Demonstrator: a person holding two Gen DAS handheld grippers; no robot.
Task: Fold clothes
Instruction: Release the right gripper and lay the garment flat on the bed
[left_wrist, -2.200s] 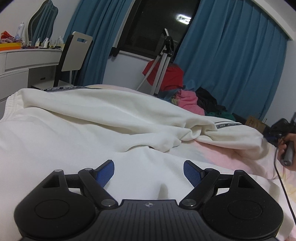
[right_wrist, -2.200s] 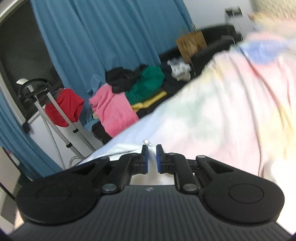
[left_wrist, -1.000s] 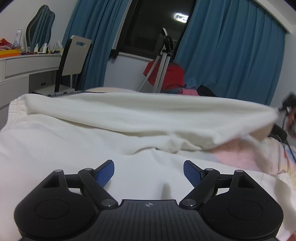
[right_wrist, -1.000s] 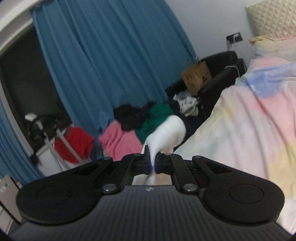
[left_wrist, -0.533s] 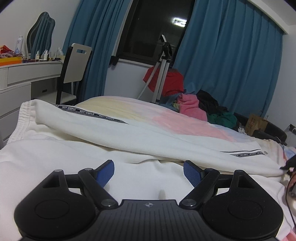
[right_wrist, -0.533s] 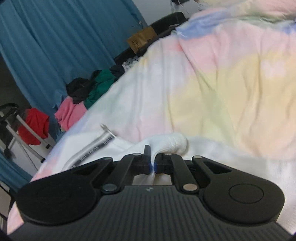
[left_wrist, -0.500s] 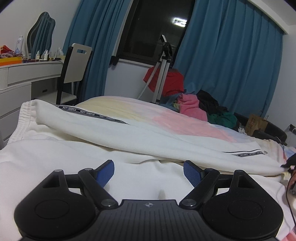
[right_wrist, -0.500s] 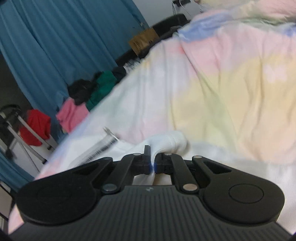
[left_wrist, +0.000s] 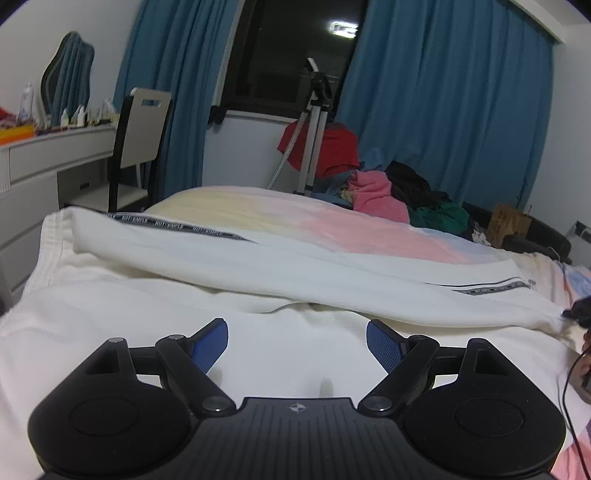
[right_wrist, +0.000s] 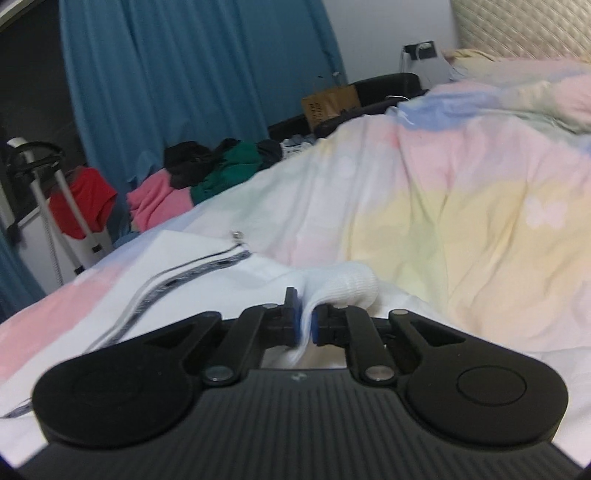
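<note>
A white garment with a black-and-white trim band lies spread over the bed. Its long sleeve stretches flat across to the right in the left wrist view. My left gripper hovers open just above the garment's body, with nothing between its blue pads. My right gripper is low over the bed at the sleeve's end. The ribbed white cuff sits between its pads, touching both, while the jaws are opening. The trim band runs off to the left of it.
A pastel bedcover fills the right. Beyond the bed's far edge are a pile of pink, green and black clothes, a metal stand with a red cloth, a chair, a white desk and a cardboard box.
The right gripper carried the sleeve's cuff up and over to the right, then lowered it onto the bed. The sleeve now lies stretched out. The right pads have parted slightly.
</note>
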